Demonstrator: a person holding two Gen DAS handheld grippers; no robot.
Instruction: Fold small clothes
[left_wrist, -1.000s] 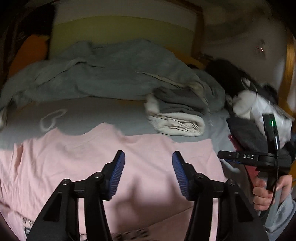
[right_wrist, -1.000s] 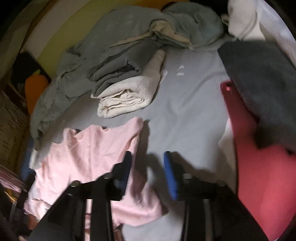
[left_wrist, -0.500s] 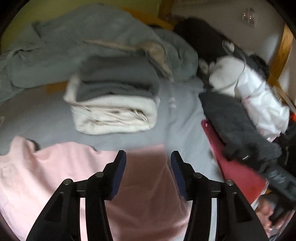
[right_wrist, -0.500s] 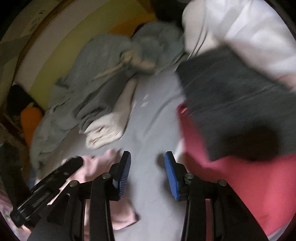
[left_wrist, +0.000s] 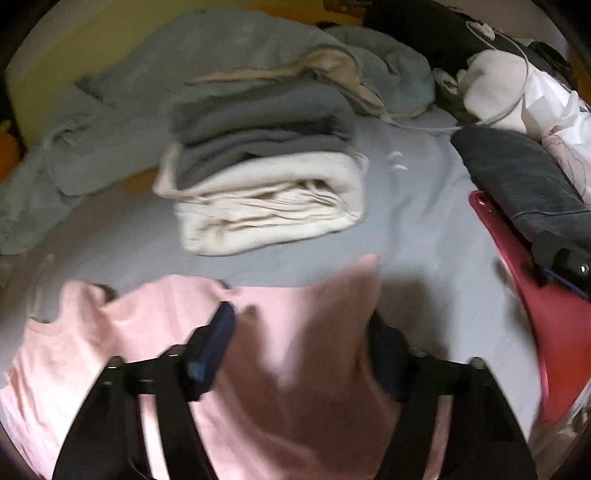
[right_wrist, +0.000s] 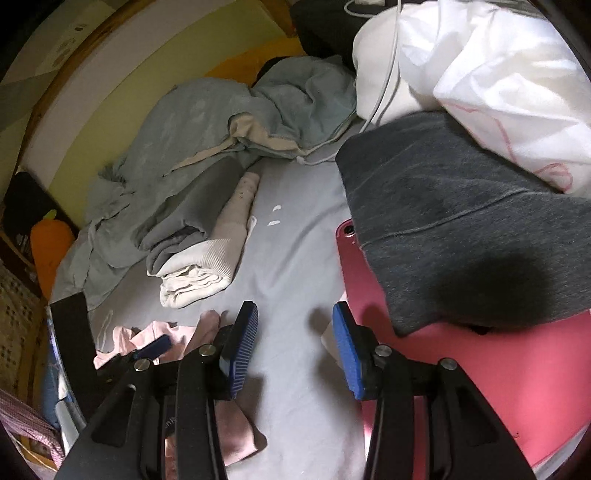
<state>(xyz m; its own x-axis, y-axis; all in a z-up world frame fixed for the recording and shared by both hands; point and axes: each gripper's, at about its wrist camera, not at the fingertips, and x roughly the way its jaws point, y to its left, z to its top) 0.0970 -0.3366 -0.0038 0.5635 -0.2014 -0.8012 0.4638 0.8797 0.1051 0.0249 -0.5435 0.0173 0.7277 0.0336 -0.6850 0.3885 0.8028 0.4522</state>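
A small pink shirt (left_wrist: 288, 354) lies spread on the grey bed sheet (left_wrist: 424, 229). My left gripper (left_wrist: 303, 350) is open just above the shirt's right part, near its upper right corner; the view is blurred. The shirt also shows at the lower left of the right wrist view (right_wrist: 207, 332), bunched beside the left gripper's finger. My right gripper (right_wrist: 293, 347) is open and empty over bare sheet, right of the shirt and left of a pink tablet (right_wrist: 480, 376).
A folded stack of grey and cream clothes (left_wrist: 266, 184) sits behind the shirt. A rumpled blue-grey blanket (left_wrist: 221, 62) lies further back. A dark grey garment (right_wrist: 461, 221) rests on the tablet, white bedding (right_wrist: 498, 81) and a cable behind it.
My left gripper has swung right along the pink shirt to its right side and opened a little wider. My right gripper has moved right off the shirt, toward the tablet.
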